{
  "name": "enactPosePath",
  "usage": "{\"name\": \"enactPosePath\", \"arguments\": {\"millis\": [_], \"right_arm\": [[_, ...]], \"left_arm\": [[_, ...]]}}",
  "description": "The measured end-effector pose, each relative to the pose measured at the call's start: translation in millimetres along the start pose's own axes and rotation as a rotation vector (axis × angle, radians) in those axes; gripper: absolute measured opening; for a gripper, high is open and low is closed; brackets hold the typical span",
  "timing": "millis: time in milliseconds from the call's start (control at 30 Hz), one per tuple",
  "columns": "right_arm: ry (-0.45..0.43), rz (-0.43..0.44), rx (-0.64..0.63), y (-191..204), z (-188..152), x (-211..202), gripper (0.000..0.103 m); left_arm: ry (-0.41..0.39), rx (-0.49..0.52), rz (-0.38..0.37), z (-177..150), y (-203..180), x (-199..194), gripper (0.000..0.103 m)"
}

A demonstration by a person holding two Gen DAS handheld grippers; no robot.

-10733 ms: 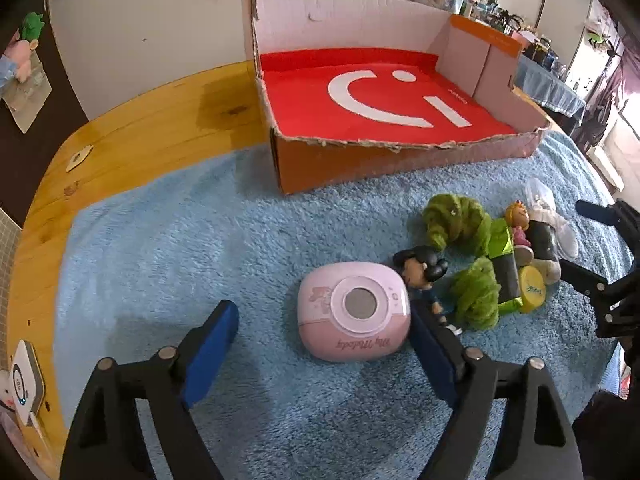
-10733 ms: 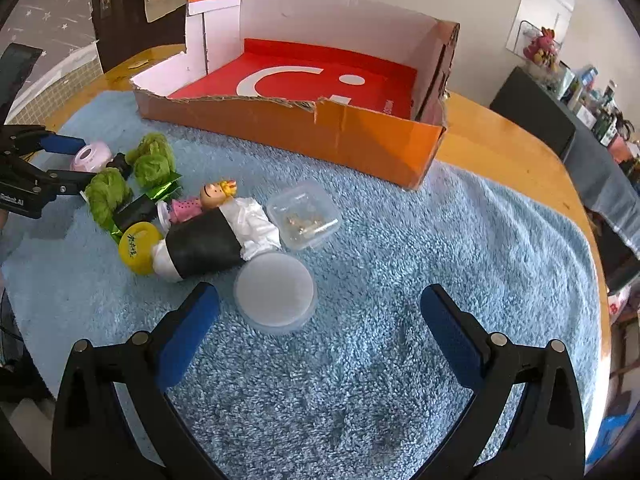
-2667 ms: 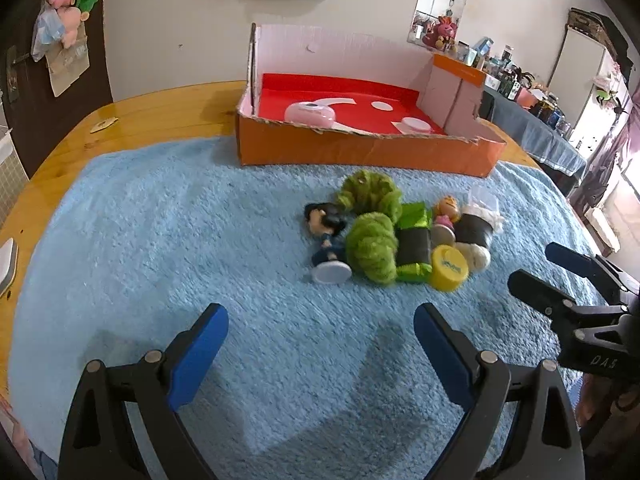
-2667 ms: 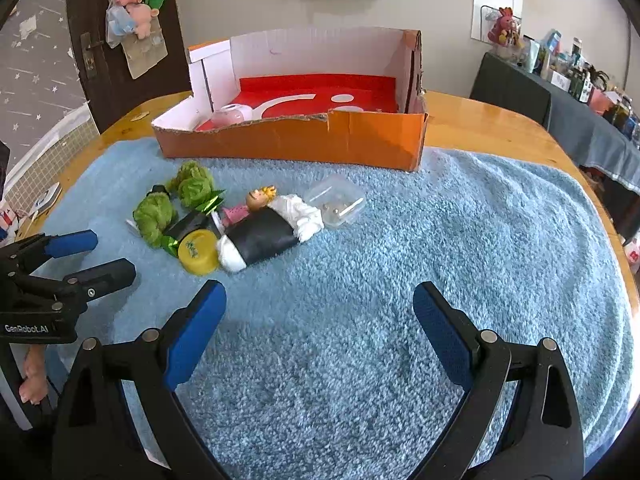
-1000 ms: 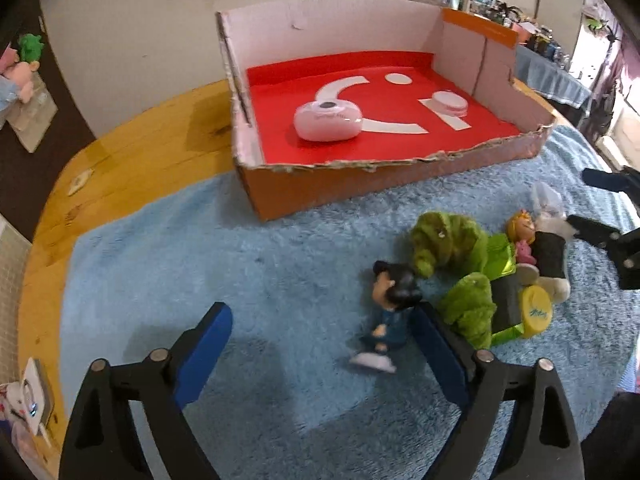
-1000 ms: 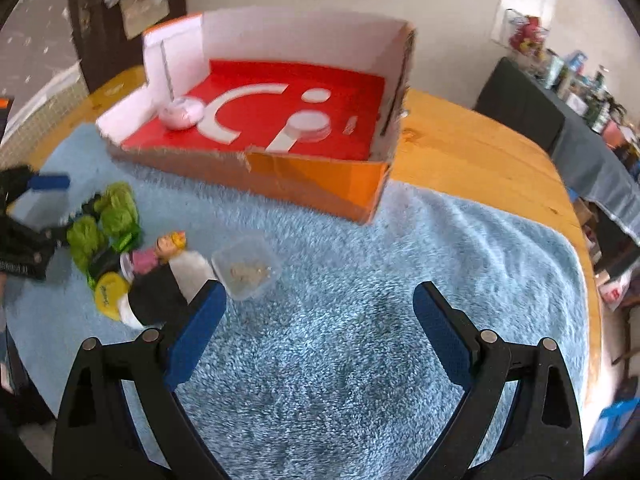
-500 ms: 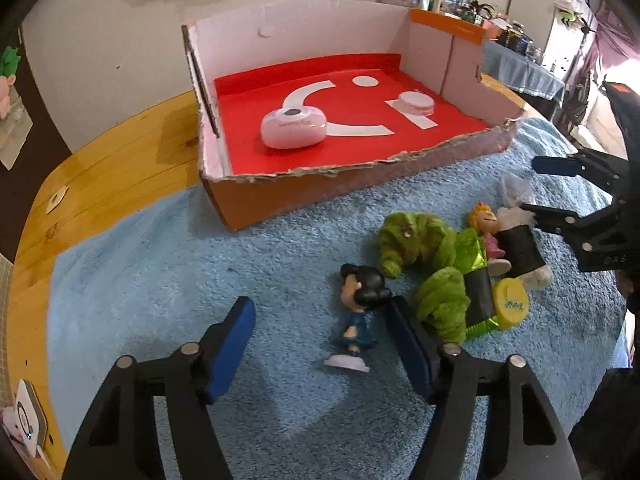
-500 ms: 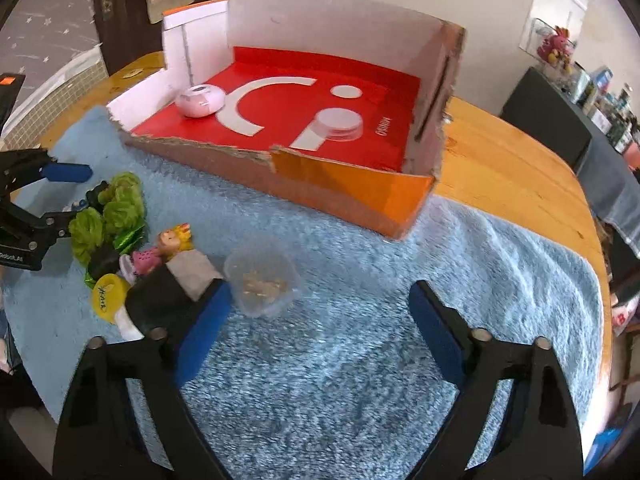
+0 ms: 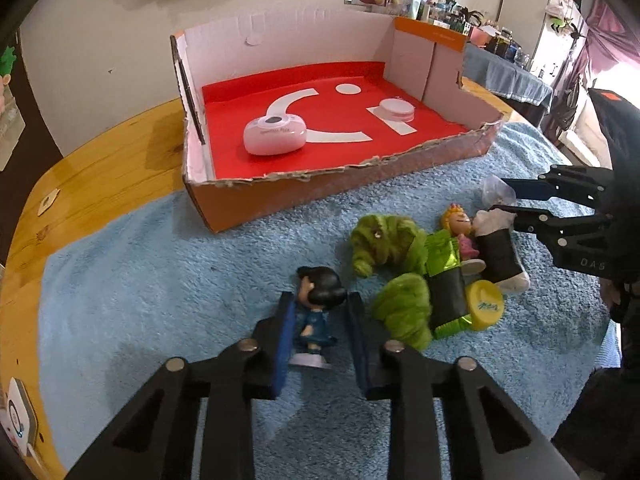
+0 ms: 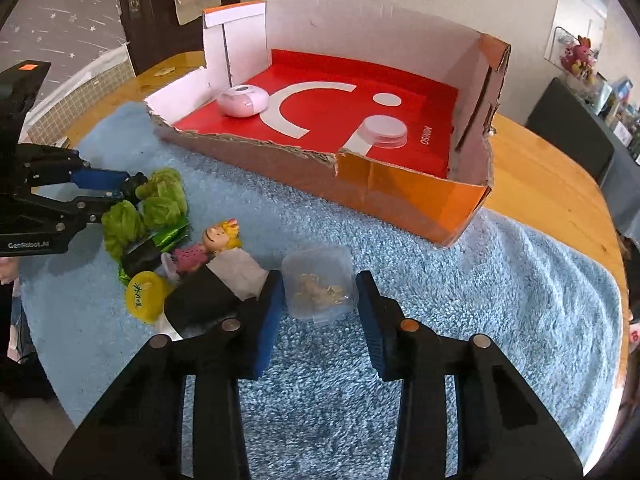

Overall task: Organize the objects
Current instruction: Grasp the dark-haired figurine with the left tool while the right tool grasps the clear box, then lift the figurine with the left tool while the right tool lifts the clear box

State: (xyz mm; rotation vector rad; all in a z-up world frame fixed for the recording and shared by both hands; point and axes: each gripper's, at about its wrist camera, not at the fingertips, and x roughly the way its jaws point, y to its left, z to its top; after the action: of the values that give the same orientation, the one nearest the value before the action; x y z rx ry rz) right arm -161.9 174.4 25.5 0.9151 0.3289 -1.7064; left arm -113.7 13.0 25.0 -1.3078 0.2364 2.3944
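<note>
The left tool (image 9: 320, 330) has just been closing and now pinches the dark-haired figurine (image 9: 318, 312) by its blue body, the figurine upright on the blue towel (image 9: 140, 280) at the near middle, just left of the green plush pile (image 9: 390, 256). The right tool (image 10: 320, 300) has also just been closing, and its pads now sit against both sides of the clear lidded container (image 10: 319, 282), which rests on the towel just right of the black-and-white bottle (image 10: 212, 292) and the blonde doll (image 10: 208, 246). The likely goal for both is the cardboard box (image 10: 400, 196) at the far side, where a pink case (image 9: 275, 136) and a white round lid (image 9: 397, 109) already lie on the red floor. The figurine is a risk: it is gripped low on a narrow, rounded body with a heavy head above, so it may swivel or slip out when lifted. The container's smooth, slightly flexible walls could squeeze out of the pads or pop the lid, spilling what is inside. The left pad of the right tool touches or nearly touches the bottle, so a lift might drag it along. The torn front wall of the box could catch either load if carried too low. Both tools point steeply downward and away toward the box, side by side, each visible at the edge of the other's view.
</note>
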Motion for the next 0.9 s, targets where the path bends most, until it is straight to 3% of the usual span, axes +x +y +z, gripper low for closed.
{"name": "enactPosePath", "arguments": {"millis": [300,633,900], "right_arm": [[-0.042,0.010,0.010,2.8,2.8,-18.9,0.035],[-0.090,0.020,0.002,11.6,5.9,-40.3,0.035],[-0.080,0.019,-0.007,14.5,5.7,-41.0,0.035]], "left_arm": [[-0.019,-0.014,-0.003,-3.0,-3.4,-10.0,0.024],[-0.104,-0.019,-0.015,-0.2,-5.6,-44.1,0.023],[-0.113,-0.019,-0.014,-1.0,-6.9,-50.1,0.023]]}}
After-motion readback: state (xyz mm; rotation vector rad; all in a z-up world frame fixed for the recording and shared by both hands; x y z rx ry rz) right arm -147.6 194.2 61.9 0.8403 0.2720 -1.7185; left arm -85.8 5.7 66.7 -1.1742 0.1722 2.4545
